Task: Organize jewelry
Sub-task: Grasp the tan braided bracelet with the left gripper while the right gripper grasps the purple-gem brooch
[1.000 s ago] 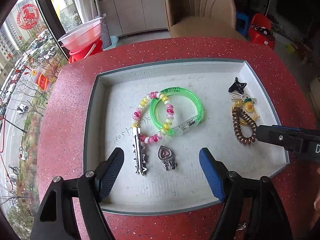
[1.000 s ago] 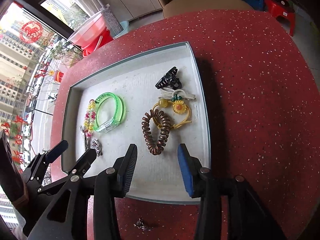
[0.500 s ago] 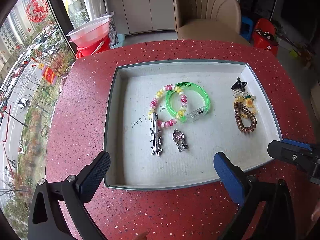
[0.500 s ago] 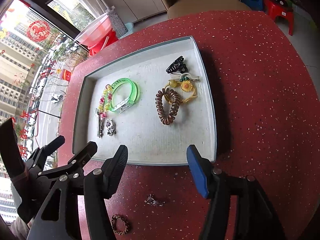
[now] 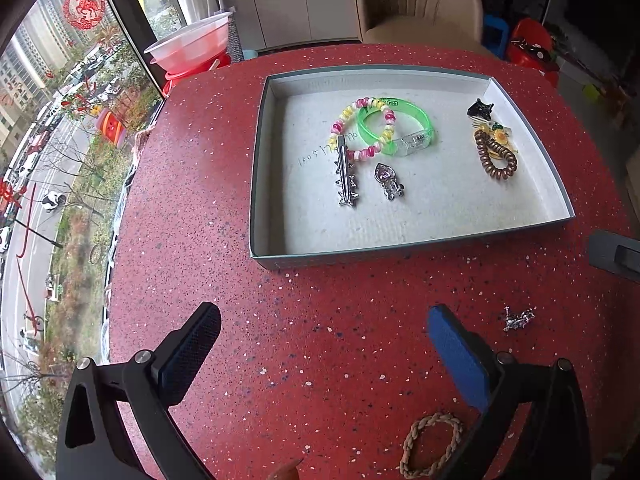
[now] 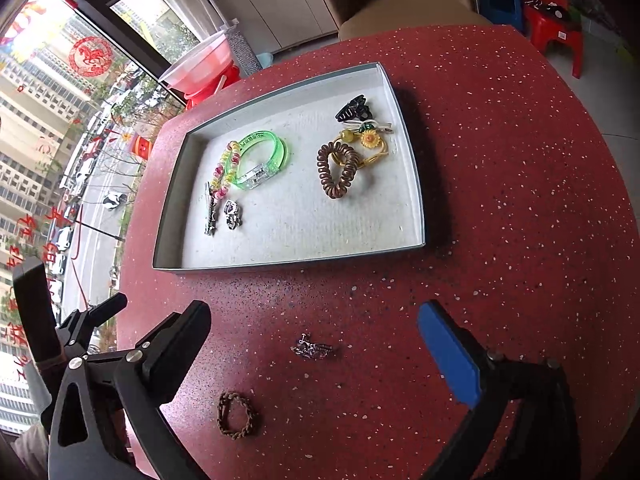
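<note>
A grey tray (image 5: 400,248) (image 6: 280,264) on the red table holds a green bangle (image 5: 394,124), a bead bracelet (image 5: 360,128), a silver hair clip (image 5: 345,172), a pendant (image 5: 388,180), a brown coil hair tie (image 6: 336,172), a sunflower tie (image 6: 370,138) and a black claw clip (image 6: 354,108). On the table in front of it lie a small silver piece (image 6: 314,350) (image 5: 518,318) and a braided brown ring (image 6: 236,414) (image 5: 430,444). My left gripper (image 5: 324,320) is open over bare table. My right gripper (image 6: 316,312) is opening above the silver piece, gripping nothing.
A beige chair (image 5: 416,4) stands behind the table. A red basin with a clear bowl (image 5: 192,48) sits by the window at the left. Red and blue stools (image 6: 556,8) are at the far right. The table's rounded edge runs along the left.
Both grippers have drawn back from over the tray to the table in front of it. The right jaws have spread much wider. The silver piece and braided ring have come into view.
</note>
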